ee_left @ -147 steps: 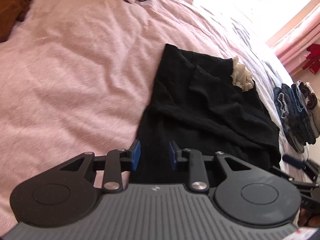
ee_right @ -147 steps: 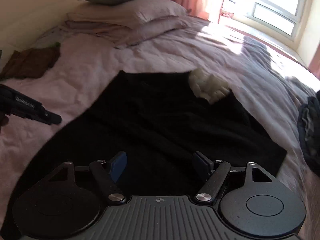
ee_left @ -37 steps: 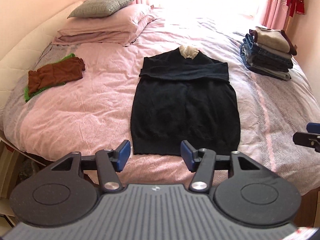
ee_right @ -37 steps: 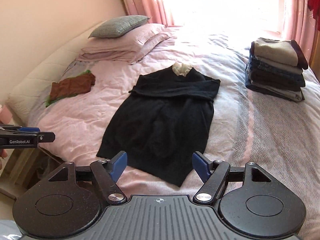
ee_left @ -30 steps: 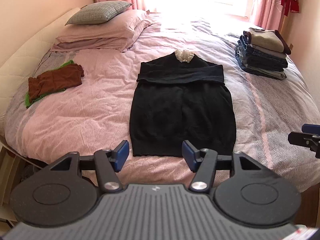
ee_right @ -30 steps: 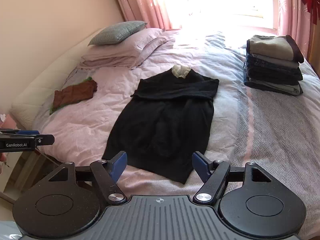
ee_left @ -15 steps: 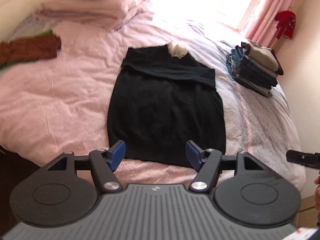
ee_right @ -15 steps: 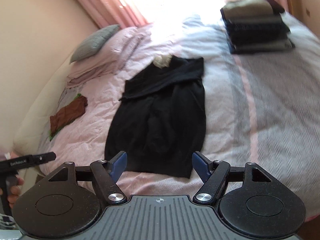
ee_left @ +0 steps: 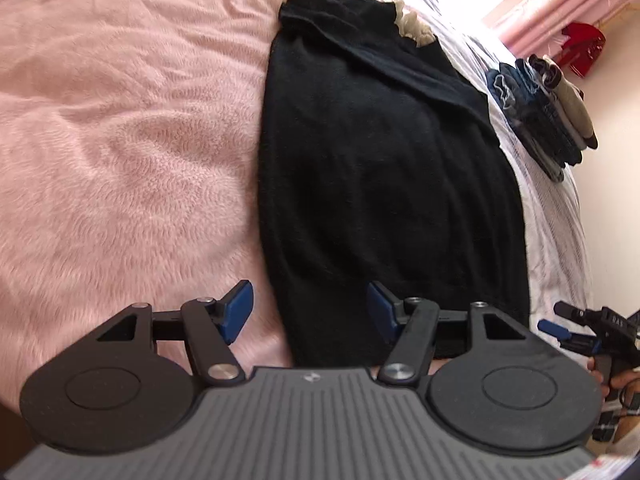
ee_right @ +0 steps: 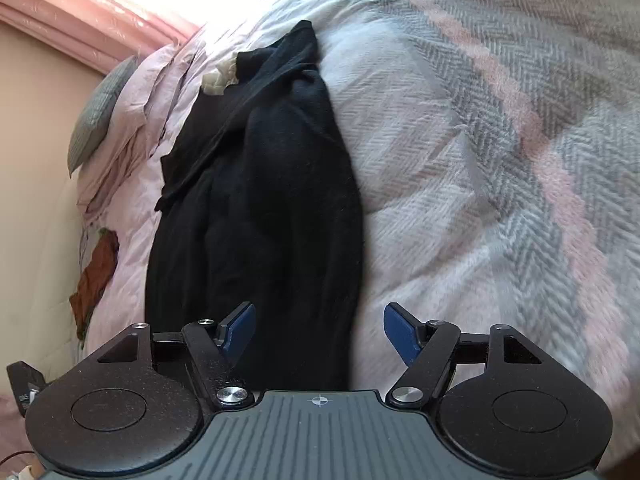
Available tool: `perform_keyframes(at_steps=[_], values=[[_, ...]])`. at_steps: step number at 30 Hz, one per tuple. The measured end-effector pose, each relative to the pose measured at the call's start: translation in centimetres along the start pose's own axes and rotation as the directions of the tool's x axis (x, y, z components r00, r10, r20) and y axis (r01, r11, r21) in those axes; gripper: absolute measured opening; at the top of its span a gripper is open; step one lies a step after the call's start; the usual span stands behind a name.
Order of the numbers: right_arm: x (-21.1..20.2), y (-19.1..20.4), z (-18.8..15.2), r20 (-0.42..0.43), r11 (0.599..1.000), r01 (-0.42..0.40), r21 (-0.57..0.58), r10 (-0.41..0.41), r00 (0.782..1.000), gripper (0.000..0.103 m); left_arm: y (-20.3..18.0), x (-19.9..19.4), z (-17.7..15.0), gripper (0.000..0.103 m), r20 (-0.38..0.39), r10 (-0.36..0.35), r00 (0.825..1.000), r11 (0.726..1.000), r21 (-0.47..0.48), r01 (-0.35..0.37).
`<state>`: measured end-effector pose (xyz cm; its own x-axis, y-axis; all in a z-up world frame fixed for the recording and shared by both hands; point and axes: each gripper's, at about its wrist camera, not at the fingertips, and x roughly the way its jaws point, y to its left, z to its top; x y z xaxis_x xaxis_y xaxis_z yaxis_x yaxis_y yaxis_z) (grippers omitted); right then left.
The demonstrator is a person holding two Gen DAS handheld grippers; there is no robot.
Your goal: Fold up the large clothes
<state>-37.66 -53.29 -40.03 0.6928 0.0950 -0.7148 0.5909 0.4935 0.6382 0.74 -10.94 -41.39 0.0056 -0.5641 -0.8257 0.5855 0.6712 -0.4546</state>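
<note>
A black sweater [ee_left: 384,168] with a cream collar [ee_left: 414,28] lies flat on the pink bed [ee_left: 120,140], sleeves folded across its chest. My left gripper [ee_left: 310,308] hovers low over the sweater's near left hem corner; its jaws are closing, with the hem's edge under the gap and the pads not touching it. My right gripper [ee_right: 318,330] stands open above the near right hem corner of the same sweater [ee_right: 256,208]. The right gripper [ee_left: 576,326] also shows at the left wrist view's right edge, in a hand.
A stack of folded clothes [ee_left: 548,120] sits at the bed's far right side. A brown garment [ee_right: 96,272] lies on the left of the bed, near pillows [ee_right: 120,120]. Grey-and-pink herringbone bedding [ee_right: 500,160] spreads to the right of the sweater.
Both grippers have dropped from high above the bed to just over the sweater's near hem, and both views have tilted downward and rolled. The sweater has not moved.
</note>
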Motion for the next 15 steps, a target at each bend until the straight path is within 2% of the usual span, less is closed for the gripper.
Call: perform_keyframes(at_steps=[3, 5, 10, 12, 15], values=[[1.6, -2.7, -0.4, 0.010, 0.998, -0.068, 0.018, 0.068, 0.998, 0.069, 2.1, 1.7, 0.0, 0.058, 0.001, -0.095, 0.995, 0.995, 0.006, 0.095], [1.8, -3.9, -0.6, 0.024, 0.990, -0.140, 0.005, 0.139, 0.990, 0.069, 3.1, 2.3, -0.4, 0.058, 0.017, -0.165, 0.986, 0.986, 0.007, 0.165], [1.6, -5.0, -1.1, 0.001, 0.959, -0.283, -0.023, 0.283, 0.959, 0.069, 5.1, 3.2, -1.5, 0.057, 0.068, -0.322, 0.944, 0.946, 0.000, 0.323], [1.8, -5.0, -1.5, -0.001, 0.951, -0.307, -0.029, 0.307, 0.952, 0.068, 5.3, 3.5, -1.9, 0.057, 0.081, -0.362, 0.929, 0.932, 0.009, 0.363], [2.6, -4.7, -1.8, -0.001, 0.949, -0.315, 0.013, 0.315, 0.949, 0.057, 5.3, 3.6, -2.4, 0.054, 0.093, -0.377, 0.922, 0.925, -0.020, 0.380]])
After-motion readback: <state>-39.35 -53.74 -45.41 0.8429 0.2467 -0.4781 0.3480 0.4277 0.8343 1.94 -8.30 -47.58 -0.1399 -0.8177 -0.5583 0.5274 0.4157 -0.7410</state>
